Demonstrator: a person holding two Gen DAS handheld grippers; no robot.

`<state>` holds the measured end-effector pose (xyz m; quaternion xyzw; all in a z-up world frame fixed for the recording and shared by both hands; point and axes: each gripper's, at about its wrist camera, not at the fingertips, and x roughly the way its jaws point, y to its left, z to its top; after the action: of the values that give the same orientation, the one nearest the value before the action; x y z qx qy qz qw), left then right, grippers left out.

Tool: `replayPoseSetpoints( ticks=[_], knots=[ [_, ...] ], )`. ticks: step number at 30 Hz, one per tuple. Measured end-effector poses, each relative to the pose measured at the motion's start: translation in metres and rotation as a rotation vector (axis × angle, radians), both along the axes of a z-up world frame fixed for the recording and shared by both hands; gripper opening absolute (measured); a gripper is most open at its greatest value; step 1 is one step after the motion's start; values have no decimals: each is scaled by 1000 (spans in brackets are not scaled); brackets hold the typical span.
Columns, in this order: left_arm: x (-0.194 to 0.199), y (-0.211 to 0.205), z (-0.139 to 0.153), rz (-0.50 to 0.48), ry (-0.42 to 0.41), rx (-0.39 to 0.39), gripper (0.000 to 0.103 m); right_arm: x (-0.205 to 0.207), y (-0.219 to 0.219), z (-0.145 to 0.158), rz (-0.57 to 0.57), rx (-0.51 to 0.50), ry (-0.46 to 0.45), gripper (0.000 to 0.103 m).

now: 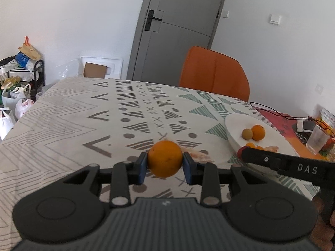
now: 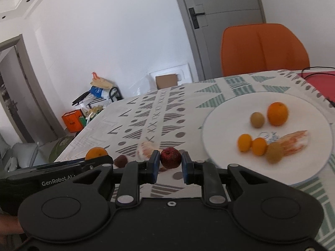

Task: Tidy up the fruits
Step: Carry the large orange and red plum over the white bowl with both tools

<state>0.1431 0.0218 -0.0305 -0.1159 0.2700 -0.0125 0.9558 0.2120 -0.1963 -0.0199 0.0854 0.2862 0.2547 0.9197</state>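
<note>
I am working in a home dining room. A table [image 1: 62,125] under a patterned cloth fills the centre, an orange chair [image 1: 213,71] behind it. A grey door [image 1: 178,27] stands at upper centre. At far left, a rack [image 1: 23,75] holds shopping bags. A white plate [image 2: 230,121] carries fruit.

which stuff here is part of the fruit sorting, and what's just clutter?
Job:
- orange in left gripper
- dark red fruit in right gripper
- white plate holding fruit
- peeled segment and brown fruit on the tablecloth

Clutter:
- orange chair
- plastic cup
- bags by the wall
</note>
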Motion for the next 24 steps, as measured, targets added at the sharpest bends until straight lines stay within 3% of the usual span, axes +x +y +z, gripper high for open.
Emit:
replayPoseSetpoints(
  ticks=[16, 19, 24],
  knots=[
    [16, -33, 4, -65, -6, 11, 34, 6, -49, -3, -129, 13, -9, 21],
    [18, -39, 5, -78, -7, 15, 34, 8, -57, -4, -139, 13, -7, 28],
    [25, -51, 7, -106, -10, 20, 34, 6, -68, -4, -151, 18, -9, 30]
  ],
)
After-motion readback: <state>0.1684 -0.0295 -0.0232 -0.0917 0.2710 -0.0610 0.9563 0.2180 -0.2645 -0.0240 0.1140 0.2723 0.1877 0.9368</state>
